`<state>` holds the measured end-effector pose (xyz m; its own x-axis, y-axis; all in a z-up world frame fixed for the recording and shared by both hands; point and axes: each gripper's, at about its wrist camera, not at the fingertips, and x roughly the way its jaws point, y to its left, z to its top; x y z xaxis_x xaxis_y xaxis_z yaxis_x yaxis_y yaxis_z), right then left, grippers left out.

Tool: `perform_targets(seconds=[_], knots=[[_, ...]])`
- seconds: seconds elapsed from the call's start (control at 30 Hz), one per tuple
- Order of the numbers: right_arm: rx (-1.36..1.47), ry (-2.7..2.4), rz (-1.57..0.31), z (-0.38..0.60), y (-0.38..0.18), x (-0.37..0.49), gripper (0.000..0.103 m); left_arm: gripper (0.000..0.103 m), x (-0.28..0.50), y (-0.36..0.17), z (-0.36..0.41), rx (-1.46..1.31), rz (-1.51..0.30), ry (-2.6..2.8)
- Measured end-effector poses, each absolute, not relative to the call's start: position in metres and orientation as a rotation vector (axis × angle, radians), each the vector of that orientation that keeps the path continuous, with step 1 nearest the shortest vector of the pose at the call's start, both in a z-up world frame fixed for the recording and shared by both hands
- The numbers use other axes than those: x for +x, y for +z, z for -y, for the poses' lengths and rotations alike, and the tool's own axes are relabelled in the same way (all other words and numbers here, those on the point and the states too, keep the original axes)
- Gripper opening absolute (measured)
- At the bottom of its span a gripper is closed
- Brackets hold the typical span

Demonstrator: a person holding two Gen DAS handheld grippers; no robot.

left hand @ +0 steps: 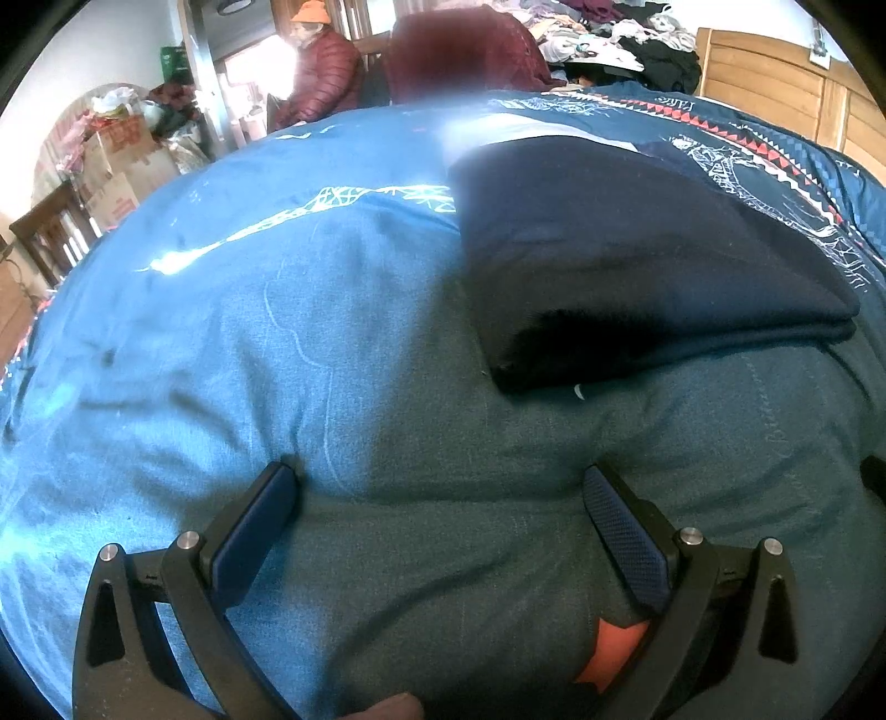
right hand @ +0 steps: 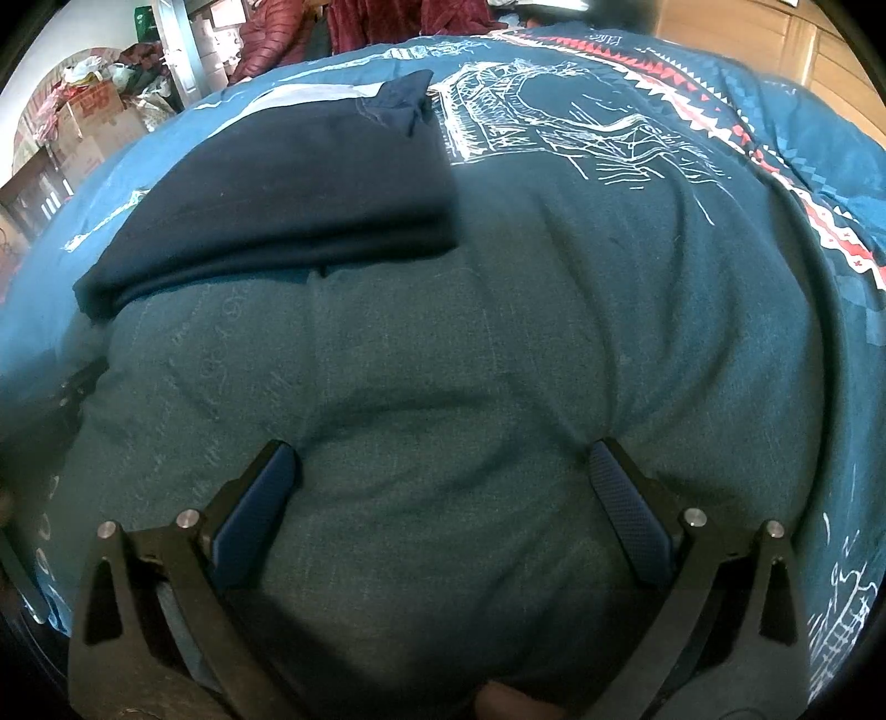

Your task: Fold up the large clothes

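- Left gripper: its fingers are standing spread wide, gripping nothing, with both tips lying against the teal bedcover.
- Right gripper: its fingers are likewise standing wide apart and empty, with both tips pressing into the bedcover.
- Dark navy garment: it is lying folded flat on the bedcover, ahead of the left gripper and to its right; in the right wrist view the garment is lying ahead and to the left, apart from both grippers.
- Background: a pile of clothes is lying beyond the bed, a wooden headboard is showing at far right, and cardboard boxes are standing at left.
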<state>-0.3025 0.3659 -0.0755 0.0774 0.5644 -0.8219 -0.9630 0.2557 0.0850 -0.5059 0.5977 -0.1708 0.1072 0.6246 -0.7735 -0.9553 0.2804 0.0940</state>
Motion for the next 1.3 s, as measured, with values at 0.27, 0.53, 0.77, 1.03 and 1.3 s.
perform_targets(seconds=[0.27,0.53,0.77,1.03,1.3], knots=[[-0.569,1.241,-0.878,-0.3660,-0.0756,-0.3025,0.103,0.103,-0.5056,-0.1705,-0.5973,-0.495,-0.819,1.235],[-0.569,1.240,-0.879,-0.3659,-0.0757,-0.3026,0.103,0.103,-0.5055,-0.1705,-0.5972,-0.495,-0.819,1.235],[-0.570,1.240,-0.879,-0.3658,-0.0758,-0.3027,0.103,0.103,-0.5055,-0.1705,-0.5972,-0.495,-0.819,1.236],[-0.570,1.240,-0.879,-0.3651,-0.0763,-0.3032,0.103,0.103,-0.5052,-0.1705,-0.5969,-0.495,-0.819,1.236],[-0.577,1.232,-0.873,-0.3653,-0.0762,-0.3044,0.103,0.103,-0.5053,-0.1706,-0.5971,-0.495,-0.819,1.236]])
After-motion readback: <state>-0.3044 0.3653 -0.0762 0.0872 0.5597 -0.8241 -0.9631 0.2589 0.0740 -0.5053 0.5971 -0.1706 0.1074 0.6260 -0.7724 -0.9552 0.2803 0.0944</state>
